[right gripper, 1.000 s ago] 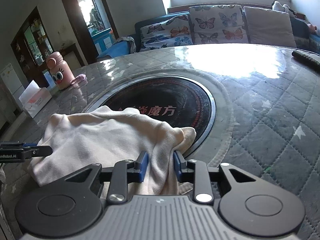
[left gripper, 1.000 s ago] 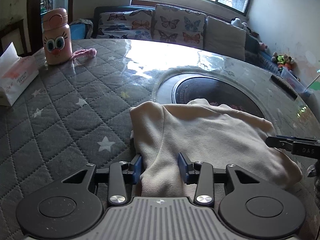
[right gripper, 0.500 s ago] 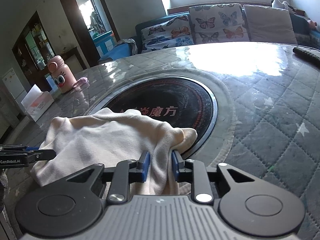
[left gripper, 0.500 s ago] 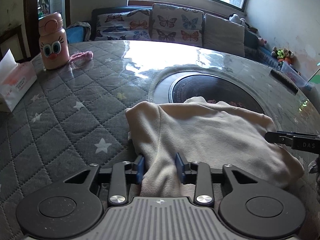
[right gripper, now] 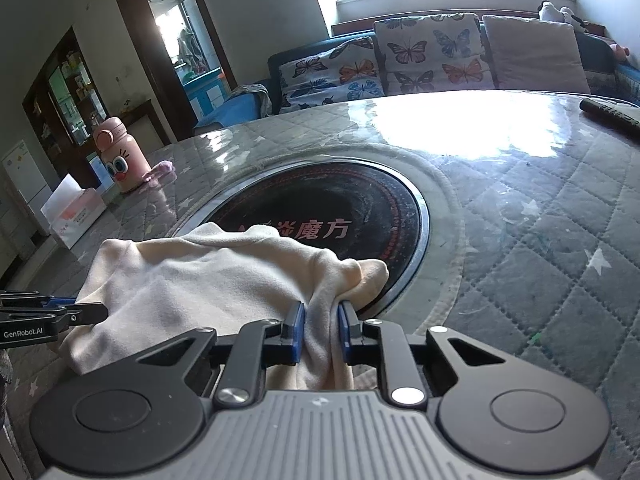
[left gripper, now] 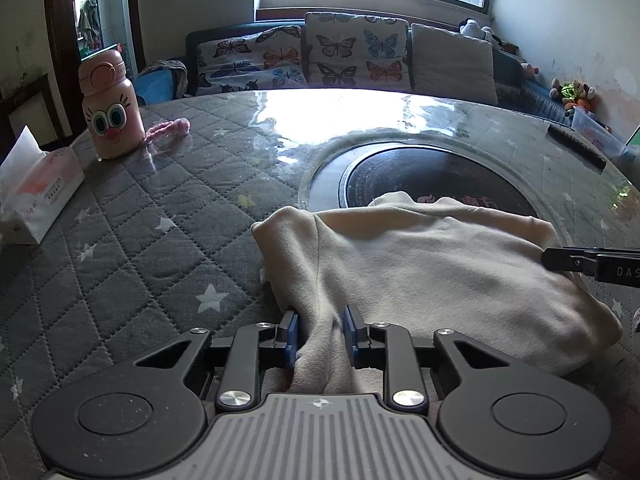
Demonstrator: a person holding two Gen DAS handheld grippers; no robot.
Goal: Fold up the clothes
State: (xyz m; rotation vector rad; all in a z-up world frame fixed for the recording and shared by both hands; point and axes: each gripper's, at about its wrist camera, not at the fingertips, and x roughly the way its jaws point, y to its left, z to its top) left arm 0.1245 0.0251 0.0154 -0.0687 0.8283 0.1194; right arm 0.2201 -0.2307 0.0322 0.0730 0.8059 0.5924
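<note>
A cream garment [left gripper: 432,264] lies bunched on the round quilted table, partly over the black centre plate. It also shows in the right wrist view [right gripper: 208,284]. My left gripper [left gripper: 320,328] is shut on the garment's near left edge. My right gripper [right gripper: 322,320] is shut on the garment's near right edge. The right gripper's tip shows in the left wrist view [left gripper: 592,262] at the garment's right side. The left gripper's tip shows in the right wrist view [right gripper: 52,316] at the garment's left side.
A pink cartoon bottle [left gripper: 110,108] and a tissue box [left gripper: 36,196] stand at the table's far left. A black round plate [right gripper: 332,216] sits in the table's centre. A dark remote [right gripper: 612,114] lies far right. A sofa with butterfly cushions [left gripper: 352,56] is behind.
Both grippers have closed tighter on the garment's near edges and drawn back slightly. The cloth between them is pulled a little flatter.
</note>
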